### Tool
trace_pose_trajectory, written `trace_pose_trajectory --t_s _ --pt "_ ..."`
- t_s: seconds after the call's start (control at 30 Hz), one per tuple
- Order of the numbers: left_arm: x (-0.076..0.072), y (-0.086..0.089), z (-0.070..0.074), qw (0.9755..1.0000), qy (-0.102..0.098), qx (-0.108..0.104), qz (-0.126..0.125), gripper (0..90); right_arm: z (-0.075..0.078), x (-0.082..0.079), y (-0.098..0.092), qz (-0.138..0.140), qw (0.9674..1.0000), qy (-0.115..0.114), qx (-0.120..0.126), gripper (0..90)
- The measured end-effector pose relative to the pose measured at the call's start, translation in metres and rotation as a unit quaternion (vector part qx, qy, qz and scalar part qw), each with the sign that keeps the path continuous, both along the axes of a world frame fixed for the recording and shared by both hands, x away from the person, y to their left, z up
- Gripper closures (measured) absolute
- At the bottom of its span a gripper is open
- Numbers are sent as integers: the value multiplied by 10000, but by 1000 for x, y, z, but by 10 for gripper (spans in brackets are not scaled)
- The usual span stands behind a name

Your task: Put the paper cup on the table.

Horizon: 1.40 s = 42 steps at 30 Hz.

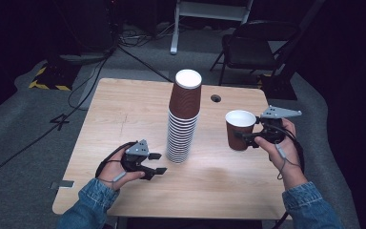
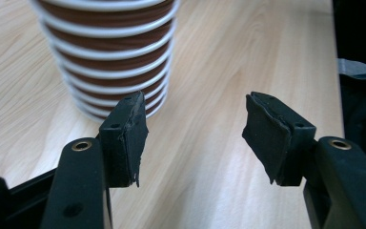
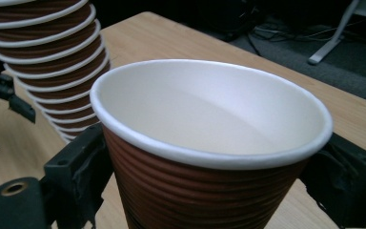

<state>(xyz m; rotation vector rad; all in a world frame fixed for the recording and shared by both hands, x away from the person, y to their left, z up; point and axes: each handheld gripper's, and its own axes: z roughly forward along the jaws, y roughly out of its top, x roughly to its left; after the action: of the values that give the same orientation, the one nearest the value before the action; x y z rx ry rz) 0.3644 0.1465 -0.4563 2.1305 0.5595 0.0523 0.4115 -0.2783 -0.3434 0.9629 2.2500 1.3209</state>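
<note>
The single brown paper cup [image 3: 209,157] sits upright between the right gripper [image 1: 246,137]'s jaws, its ribbed wall flanked by a pad on each side and its white rim standing above them. In the high view the cup hangs at the jaws' tips, clear above the desk [image 1: 124,109], so I judge the jaws to be closed on it and carrying it. The grip falls on the cup's upper wall, just below the rim.

The left gripper [image 2: 195,136] has its jaws set moderately wide with nothing between them, bare wood showing through the gap. Just beyond its left jaw stands the foot of the cup stack [image 2: 109,57], near the pad; whether it touches I cannot tell. In the high view that tall stack [image 1: 183,119] rises between the 2 grippers, with 1 inverted cup on top.

Risks, as I judge them: the paper wall is soft, so a harder squeeze from the right jaws could buckle it and let the cup slip or tilt. The stack is tall and narrow; a sideways nudge at its base from the left jaw could topple it across the desk. Bringing the held cup in low could also clip the stack's side.
</note>
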Motion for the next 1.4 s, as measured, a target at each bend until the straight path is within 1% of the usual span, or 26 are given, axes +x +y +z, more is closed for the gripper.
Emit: trace_pose_trajectory --t_s 0.07,0.1,0.17,0.23,0.27,0.33,0.37,0.4,0.43,0.53,0.67,0.73,0.8,0.9,1.0,1.03,1.1,1.23,1.4 --pt "2 3 -4 9999 23 99 129 383 -5 1 -6 -231 9996 -150 81 119" --pt "3 4 -5 9998 38 117 164 384 -8 2 -9 -297 9993 -179 100 119" --pt "4 8 -7 9995 52 145 287 383 -13 3 -12 -432 9989 -150 107 119" --pt "7 12 -9 9991 55 179 372 383 -20 4 -14 -575 9978 -327 41 118" --pt "7 13 -10 9989 100 160 431 383 -24 4 -15 -665 9970 -406 21 118" --pt "9 17 -13 9982 91 267 530 382 -29 5 -16 -743 9959 -514 34 117" --pt "10 19 -13 9976 46 365 594 382 -31 6 -16 -780 9955 -540 34 117" --pt "10 19 -13 9976 46 365 594 382 -31 6 -16 -780 9955 -540 34 117" --pt "10 21 -14 9971 44 371 656 382 -34 7 -16 -825 9950 -563 7 117" --pt "12 26 -16 9963 71 384 763 382 -41 9 -16 -961 9926 -737 -63 116" --pt "15 32 -17 9948 110 403 930 386 -50 12 -17 -1081 9903 -878 24 115" --pt "16 34 -18 9943 119 403 979 405 -56 15 -18 -1187 9889 -892 51 114" --pt "17 37 -17 9933 105 395 1079 406 -62 18 -18 -1242 9880 -916 102 114" --pt "18 40 -18 9923 151 359 1173 406 -69 22 -18 -1256 9879 -902 144 114" --pt "19 41 -19 9916 182 398 1221 409 -76 26 -18 -1265 9878 -897 145 114" --pt "20 41 -19 9915 213 412 1214 412 -78 27 -17 -1279 9877 -889 140 114" --pt "20 41 -20 9916 193 421 1207 412 -83 29 -17 -1300 9875 -878 170 114" --pt "20 40 -20 9916 228 443 1197 412 -91 32 -15 -1331 9873 -842 186 113" --pt "20 40 -21 9914 240 477 1192 411 -98 34 -14 -1373 9867 -842 201 112"
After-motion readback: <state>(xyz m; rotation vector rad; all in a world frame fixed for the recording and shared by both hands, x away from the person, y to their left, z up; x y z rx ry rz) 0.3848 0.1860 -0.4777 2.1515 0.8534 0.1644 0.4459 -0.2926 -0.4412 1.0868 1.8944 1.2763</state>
